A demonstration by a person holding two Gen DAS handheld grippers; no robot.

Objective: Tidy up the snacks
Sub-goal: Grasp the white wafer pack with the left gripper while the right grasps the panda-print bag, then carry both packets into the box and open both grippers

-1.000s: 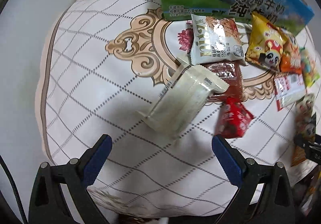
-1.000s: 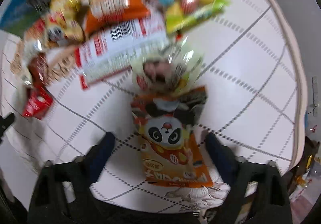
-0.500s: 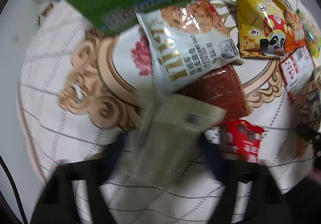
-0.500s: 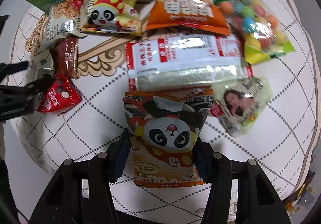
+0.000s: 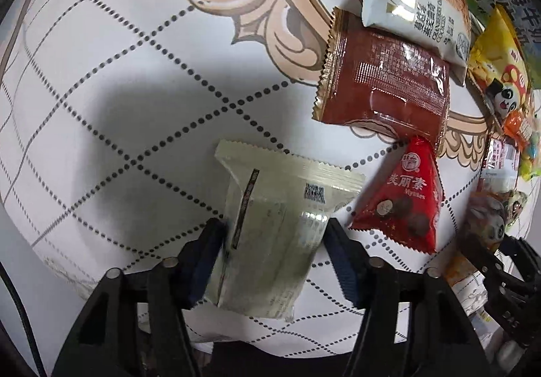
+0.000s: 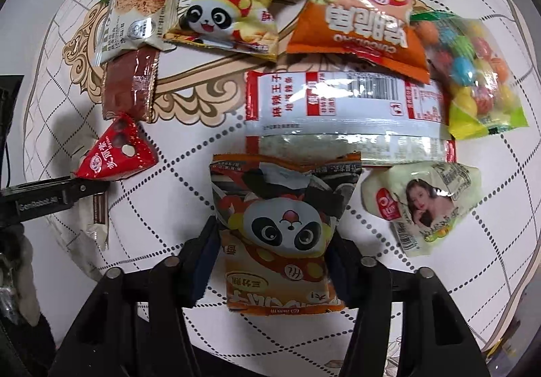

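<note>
- The left gripper (image 5: 274,252) pinched the pale translucent packet (image 5: 270,235) near the table's (image 5: 101,79) front edge; its jaws had just been easing wider, pads touching the wrapper's sides.
- The right gripper (image 6: 270,252) likewise clasped the orange panda bag (image 6: 280,235), its jaws also just widening.
- Both pickups looked under way; each needed a firm squeeze before lifting.
- The table wore a white cloth with dotted lattice and beige scrollwork; the room was hidden.
</note>
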